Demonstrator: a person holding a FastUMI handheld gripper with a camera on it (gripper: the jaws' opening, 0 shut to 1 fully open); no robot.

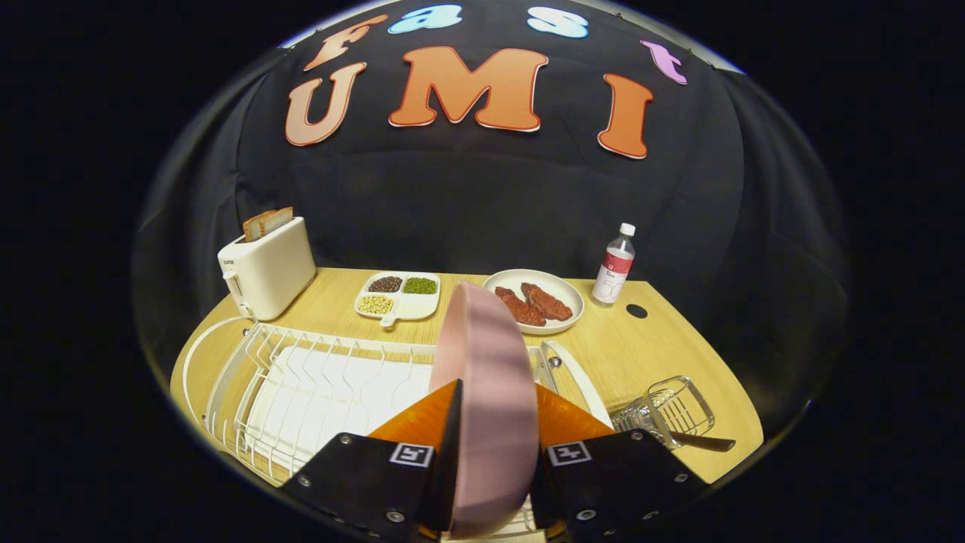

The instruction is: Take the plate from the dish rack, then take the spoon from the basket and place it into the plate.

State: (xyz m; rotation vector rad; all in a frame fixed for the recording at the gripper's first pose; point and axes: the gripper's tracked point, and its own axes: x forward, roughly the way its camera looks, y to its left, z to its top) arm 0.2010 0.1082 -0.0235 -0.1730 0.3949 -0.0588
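A pink plate (490, 392) stands on edge between my two fingers, and the gripper (494, 411) is shut on it. The plate is held above the white wire dish rack (317, 377), which lies just ahead and to the left of the fingers. To the right of the fingers a small clear wire basket (671, 411) lies on the table with a dark spoon (705, 441) sticking out of it toward the table's right edge. The plate hides part of the rack's right end.
On the wooden table (618, 347) beyond the rack stand a white toaster (268, 275) with bread, a divided dish of beans (398, 296), a white plate with red meat (535, 302), and a water bottle (614, 264). The table's right edge is close to the basket.
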